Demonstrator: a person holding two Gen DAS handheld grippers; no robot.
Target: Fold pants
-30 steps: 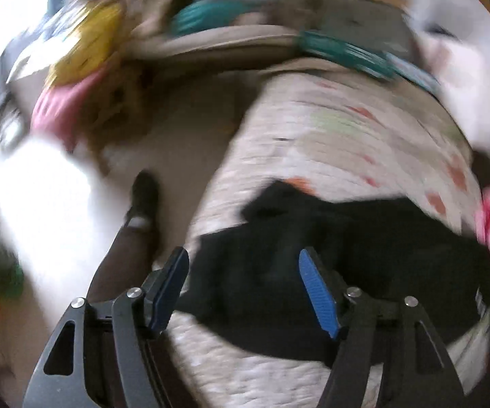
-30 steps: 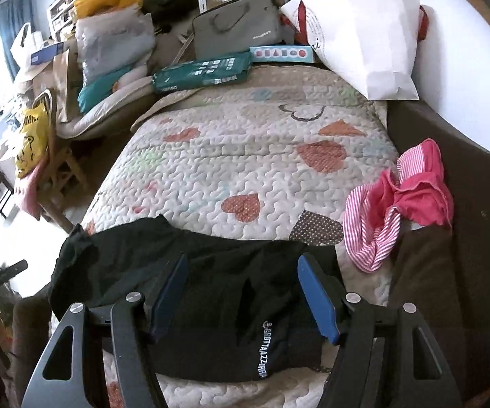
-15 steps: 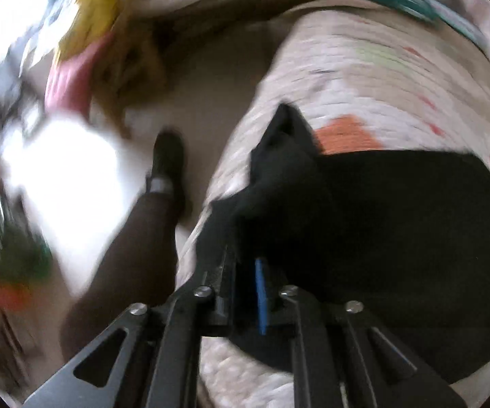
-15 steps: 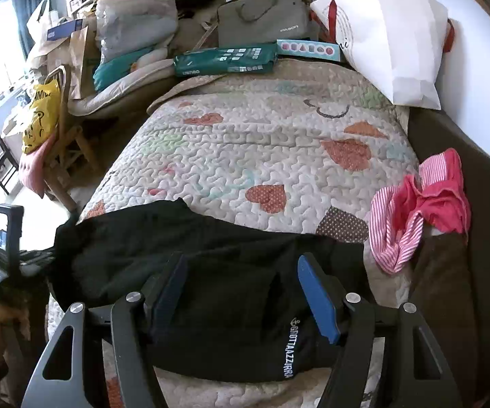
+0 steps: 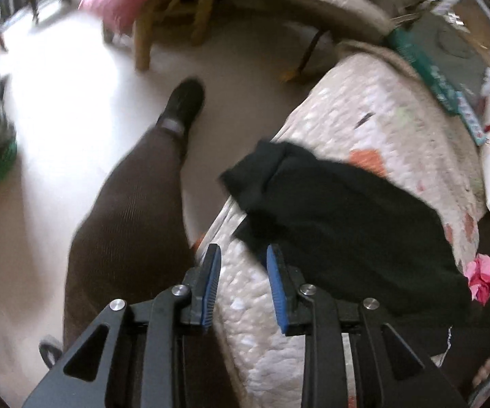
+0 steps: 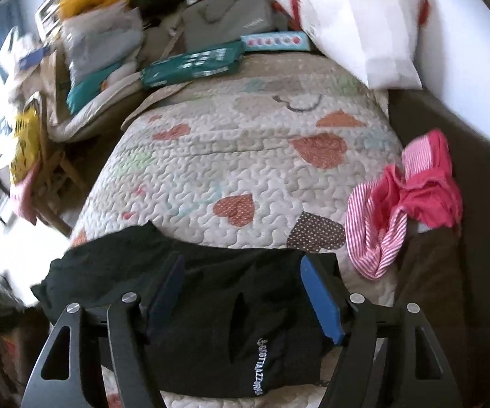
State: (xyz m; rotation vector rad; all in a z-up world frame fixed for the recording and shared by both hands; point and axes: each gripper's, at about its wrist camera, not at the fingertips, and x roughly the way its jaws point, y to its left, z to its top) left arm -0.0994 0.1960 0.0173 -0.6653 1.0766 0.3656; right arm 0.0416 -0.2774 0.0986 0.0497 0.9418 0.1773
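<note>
Left tongs (image 5: 241, 285) beside leg (image 5: 133, 224), right tongs (image 6: 245, 292) over pants (image 6: 211, 323)

Black gripper (image 5: 241, 265), blue pads (image 5: 211, 282)

I am looking at a bed under a quilted cover (image 6: 231, 156) with heart patches, a white pillow (image 6: 357, 23) leaning against the pale wall (image 6: 476, 78). Daylight is washing out the light floor (image 5: 58, 108) at left. A wooden chair (image 5: 173, 13) is standing near piled bags and bedding (image 6: 99, 47).
</note>
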